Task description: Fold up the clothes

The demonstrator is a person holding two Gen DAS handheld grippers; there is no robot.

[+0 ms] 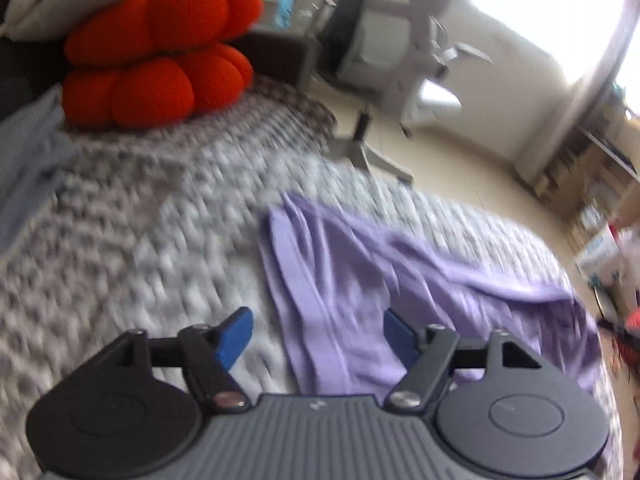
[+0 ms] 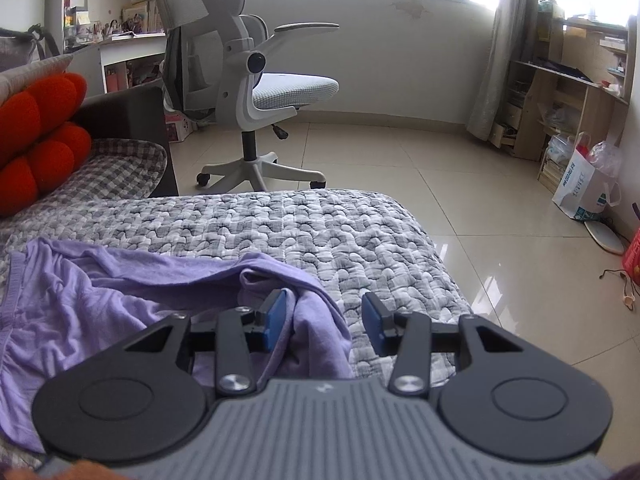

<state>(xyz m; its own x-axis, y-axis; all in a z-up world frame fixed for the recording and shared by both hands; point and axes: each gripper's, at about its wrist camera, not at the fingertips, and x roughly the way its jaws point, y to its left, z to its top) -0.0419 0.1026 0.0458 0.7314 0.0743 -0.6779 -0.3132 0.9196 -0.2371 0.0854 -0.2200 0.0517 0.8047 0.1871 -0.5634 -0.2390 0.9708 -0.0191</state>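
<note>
Lilac garment (image 2: 120, 300) lies crumpled on the grey quilted bedspread (image 2: 320, 224), spread out to the left of the right gripper (image 2: 324, 316), with one bunched fold running up between that gripper's blue pads (image 2: 276, 318). Its jaws stand apart, the left pad touching the cloth, the right pad clear of it. From the left gripper (image 1: 318, 332), the garment (image 1: 360, 280) lies straight ahead and off to the right; those jaws also stand wide apart, over the cloth, gripping nothing. Far ahead and left of both grippers sit orange cushions (image 1: 160, 52). Beyond the bed's edge stands a white office chair (image 2: 260, 92) on the tiled floor (image 2: 440, 160)
</note>
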